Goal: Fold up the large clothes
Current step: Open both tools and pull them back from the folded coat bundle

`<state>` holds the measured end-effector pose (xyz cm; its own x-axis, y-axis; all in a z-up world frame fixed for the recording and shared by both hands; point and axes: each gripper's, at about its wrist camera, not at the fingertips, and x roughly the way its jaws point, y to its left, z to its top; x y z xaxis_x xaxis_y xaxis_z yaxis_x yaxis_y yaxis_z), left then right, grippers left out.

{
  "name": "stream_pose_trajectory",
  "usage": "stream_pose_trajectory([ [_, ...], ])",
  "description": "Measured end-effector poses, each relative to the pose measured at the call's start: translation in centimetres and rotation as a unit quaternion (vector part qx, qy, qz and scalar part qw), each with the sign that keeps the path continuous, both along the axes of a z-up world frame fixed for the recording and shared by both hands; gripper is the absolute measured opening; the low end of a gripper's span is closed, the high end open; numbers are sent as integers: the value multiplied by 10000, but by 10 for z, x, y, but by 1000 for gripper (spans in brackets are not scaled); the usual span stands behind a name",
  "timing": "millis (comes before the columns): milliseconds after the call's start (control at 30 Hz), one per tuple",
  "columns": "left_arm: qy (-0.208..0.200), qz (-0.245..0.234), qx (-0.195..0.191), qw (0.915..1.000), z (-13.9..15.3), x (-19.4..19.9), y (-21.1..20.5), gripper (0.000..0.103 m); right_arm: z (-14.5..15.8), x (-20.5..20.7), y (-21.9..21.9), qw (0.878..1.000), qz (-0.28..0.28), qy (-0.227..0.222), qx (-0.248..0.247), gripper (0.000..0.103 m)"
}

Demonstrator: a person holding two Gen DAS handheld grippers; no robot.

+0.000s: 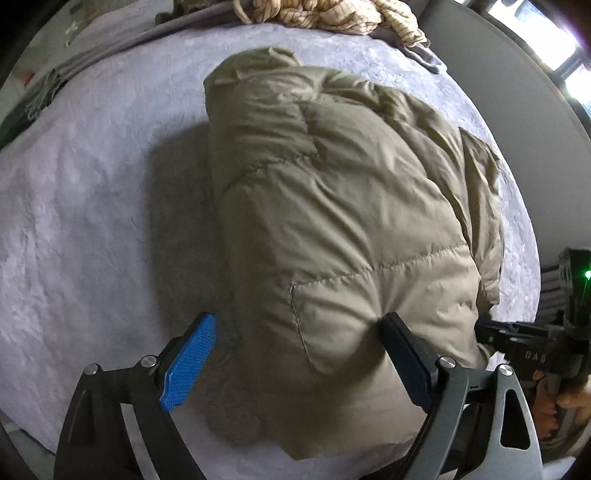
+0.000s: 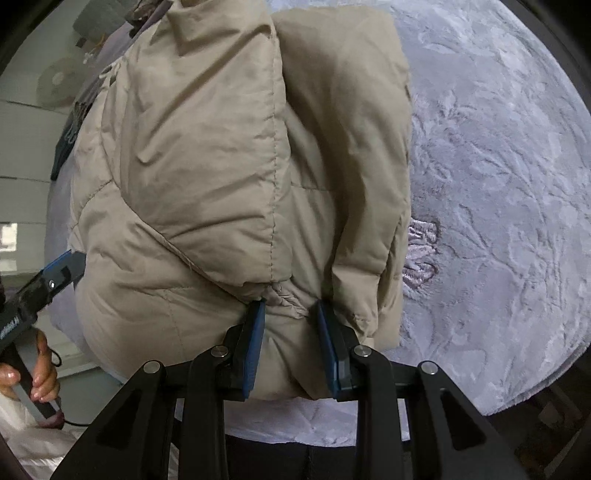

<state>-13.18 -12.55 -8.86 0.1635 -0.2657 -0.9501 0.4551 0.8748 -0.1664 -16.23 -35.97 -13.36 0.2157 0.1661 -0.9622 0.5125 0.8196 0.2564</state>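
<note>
**Puffer jacket bunched on the grey blanket, one claw pinching, one spread**

The beige quilted jacket (image 1: 332, 206) lies folded in a thick bundle on the plush grey blanket (image 1: 92, 206), stretching ahead of both claws. The right gripper (image 2: 291, 339) has its blue pads pressed into a gathered fold at the bundle's near edge, pinching the fabric between them. The left gripper (image 1: 299, 354) stands spread wide (nothing clamped): its left pad sits just off the jacket's edge over the blanket, its right pad rests against the padding. A cream knit (image 1: 332, 14) lies far ahead.
</note>
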Motion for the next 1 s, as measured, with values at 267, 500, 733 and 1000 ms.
stream_pose_trajectory([
  [267, -143, -59, -11, 9999, 15, 1, 7, 91, 29, 11, 17, 9984, -379, -127, -391, 34],
  [500, -280, -136, 23, 9995, 27, -2, 30, 91, 52, 18, 45, 9929, -827, -457, -726, 41],
  [733, -325, -153, 74, 9993, 26, -2, 49, 103, 65, 14, 67, 9894, -1029, -545, -865, 44],
  [1000, -245, 18, -3, 9997, 29, 7, 44, 103, 73, 10, 53, 9910, -877, -547, -853, 57],
])
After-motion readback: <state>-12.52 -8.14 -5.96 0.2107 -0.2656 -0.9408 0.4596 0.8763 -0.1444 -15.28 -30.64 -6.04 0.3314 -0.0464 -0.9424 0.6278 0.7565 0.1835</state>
